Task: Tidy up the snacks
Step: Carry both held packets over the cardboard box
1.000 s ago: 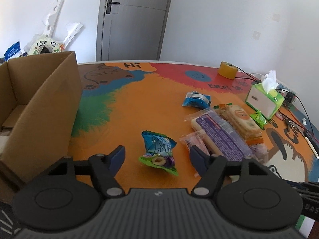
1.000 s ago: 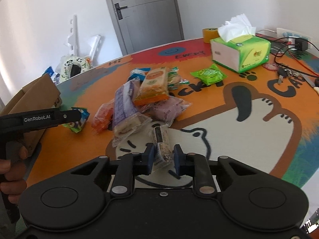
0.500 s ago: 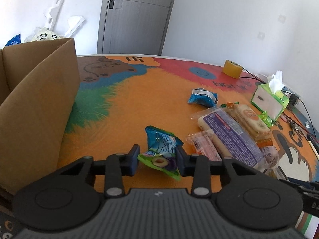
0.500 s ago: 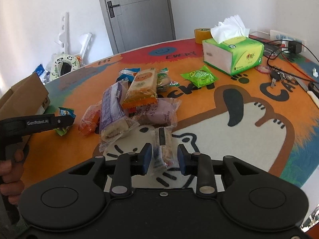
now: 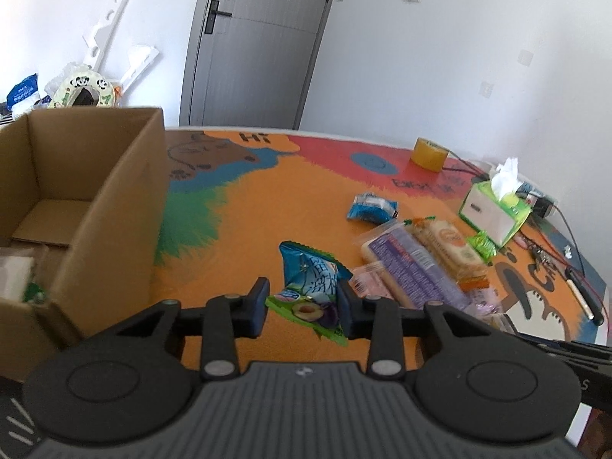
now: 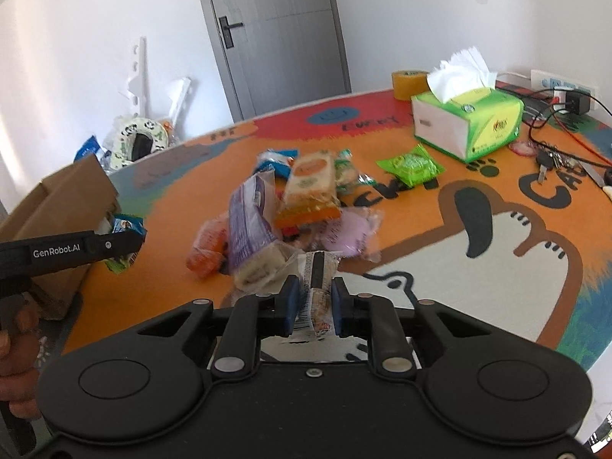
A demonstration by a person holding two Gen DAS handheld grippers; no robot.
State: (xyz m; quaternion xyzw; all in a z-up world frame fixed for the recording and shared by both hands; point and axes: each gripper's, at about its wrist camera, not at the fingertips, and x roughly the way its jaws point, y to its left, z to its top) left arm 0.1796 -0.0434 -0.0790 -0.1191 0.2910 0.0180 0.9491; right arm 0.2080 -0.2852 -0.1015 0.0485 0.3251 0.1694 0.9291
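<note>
My left gripper (image 5: 302, 294) is shut on a blue-and-green plum snack packet (image 5: 311, 279), held just above the orange mat. The open cardboard box (image 5: 114, 210) stands close on its left. From the right wrist view the left gripper (image 6: 130, 241) shows side-on with that packet (image 6: 128, 225) at its tip, next to the box (image 6: 76, 187). My right gripper (image 6: 313, 300) is shut on a small clear-wrapped snack bar (image 6: 317, 275), which stands upright between the pads. A pile of snacks (image 6: 267, 222) lies just beyond it.
A green tissue box (image 6: 470, 122), a yellow tape roll (image 6: 409, 82), a green packet (image 6: 411, 164), keys (image 6: 550, 162) and cables (image 6: 554, 114) sit at the far right. A blue packet (image 5: 371, 206) lies apart from the pile. A person's hand (image 6: 15, 344) holds the left gripper's handle.
The left jaws went from wide open to closed on the plum packet and now hold it slightly raised. The right jaws loosened a little, then closed tight on the snack bar again.
</note>
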